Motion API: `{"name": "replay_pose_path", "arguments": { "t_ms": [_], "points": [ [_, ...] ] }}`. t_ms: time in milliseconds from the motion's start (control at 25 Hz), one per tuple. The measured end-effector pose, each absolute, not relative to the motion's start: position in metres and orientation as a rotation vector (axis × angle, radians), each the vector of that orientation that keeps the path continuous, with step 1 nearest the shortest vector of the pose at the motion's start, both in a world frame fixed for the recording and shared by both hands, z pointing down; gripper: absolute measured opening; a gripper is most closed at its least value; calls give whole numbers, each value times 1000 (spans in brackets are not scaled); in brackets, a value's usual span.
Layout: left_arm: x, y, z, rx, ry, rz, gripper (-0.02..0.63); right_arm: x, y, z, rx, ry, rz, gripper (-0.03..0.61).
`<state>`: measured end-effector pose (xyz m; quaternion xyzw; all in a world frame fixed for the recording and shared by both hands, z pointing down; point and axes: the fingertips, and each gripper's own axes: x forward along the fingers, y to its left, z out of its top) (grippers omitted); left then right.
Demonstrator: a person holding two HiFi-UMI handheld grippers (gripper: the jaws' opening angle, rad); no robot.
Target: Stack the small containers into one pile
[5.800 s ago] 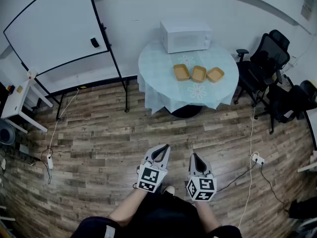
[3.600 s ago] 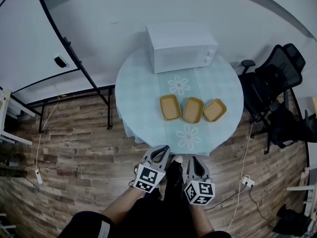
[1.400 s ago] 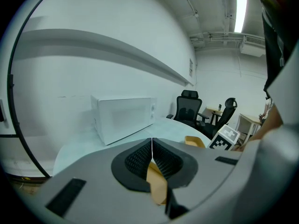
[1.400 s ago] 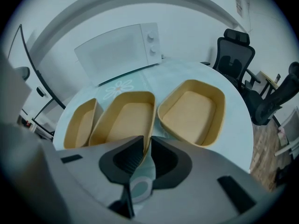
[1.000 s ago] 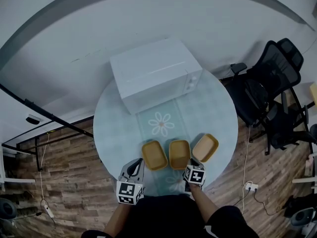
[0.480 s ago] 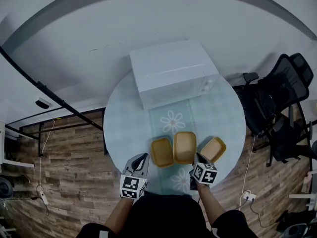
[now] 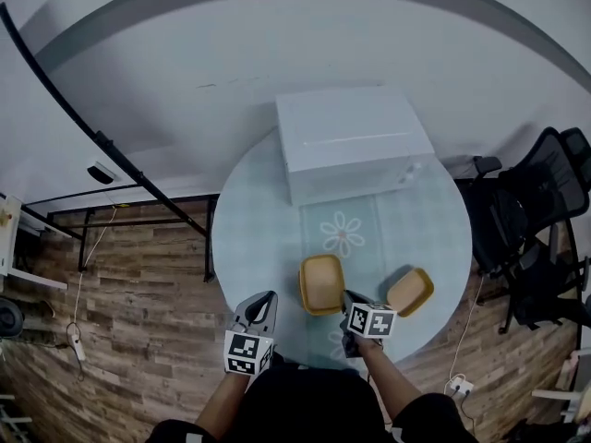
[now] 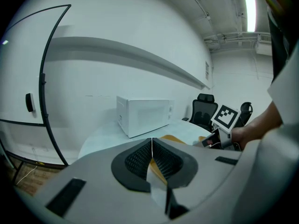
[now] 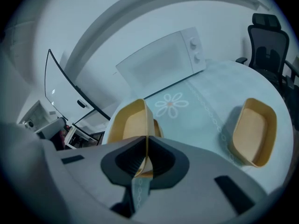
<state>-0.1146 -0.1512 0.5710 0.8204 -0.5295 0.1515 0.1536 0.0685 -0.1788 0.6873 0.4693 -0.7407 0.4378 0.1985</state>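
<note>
The container (image 9: 131, 122) in the right hand-held gripper (image 9: 146, 149) looks smooth, matt plastic; the counter (image 7: 254, 247) beneath wears pale cloth. The floor (image 7: 138, 275) is wood.

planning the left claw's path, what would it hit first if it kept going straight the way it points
Probably the white microwave oven: the shut left claw aims at it, passing left of the yellow plastic containers. Height is unclear, so the round table's edge might come first.
</note>
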Motion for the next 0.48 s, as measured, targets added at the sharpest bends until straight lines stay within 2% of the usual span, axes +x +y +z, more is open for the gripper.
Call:
{"name": "replay_pose_path", "arguments": {
  "t_ms": [480],
  "points": [
    [-153,-124,577,2236,-1641,442,17,63,-176,732,1212,-1971,1270,37]
  ]
}}
